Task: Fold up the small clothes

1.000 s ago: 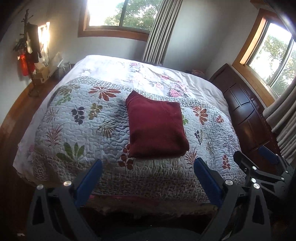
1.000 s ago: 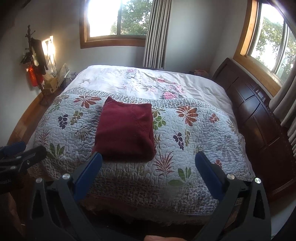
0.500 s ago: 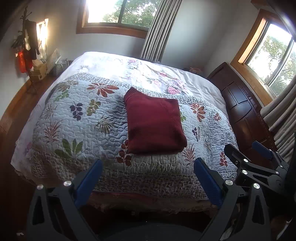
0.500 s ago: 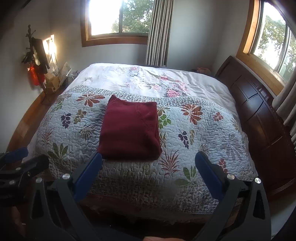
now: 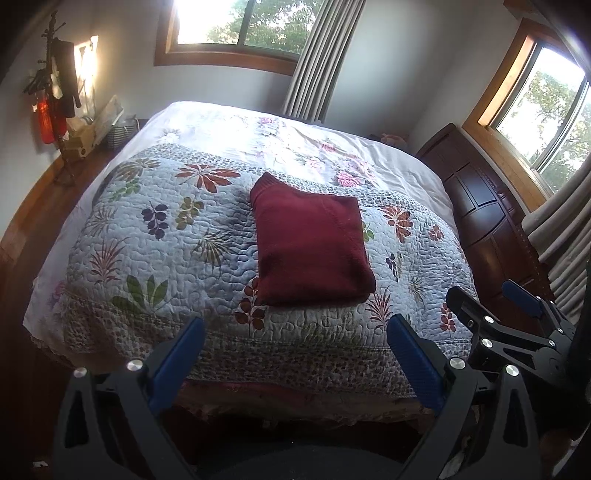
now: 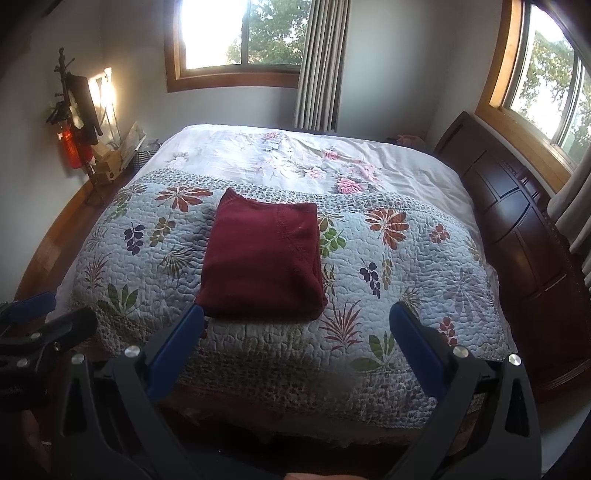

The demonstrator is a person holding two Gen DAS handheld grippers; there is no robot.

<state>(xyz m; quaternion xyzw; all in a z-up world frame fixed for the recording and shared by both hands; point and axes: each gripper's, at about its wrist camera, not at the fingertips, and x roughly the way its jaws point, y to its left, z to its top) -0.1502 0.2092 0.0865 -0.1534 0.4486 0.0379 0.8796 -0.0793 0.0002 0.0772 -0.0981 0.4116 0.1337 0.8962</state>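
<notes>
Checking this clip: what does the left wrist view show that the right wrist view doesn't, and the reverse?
Only the left wrist view shows the right hand-held gripper from outside, low at its right edge, jaws open. Only the right wrist view shows the left hand-held gripper from outside, low at its left edge, jaws apart. Both share the folded dark red knitted garment lying flat on the floral quilted bedspread, untouched, plus the dark wooden headboard and grey curtain.

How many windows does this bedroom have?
2: one window on the far wall beyond the bed, another window on the right above the dark headboard. Others may be hidden.
</notes>
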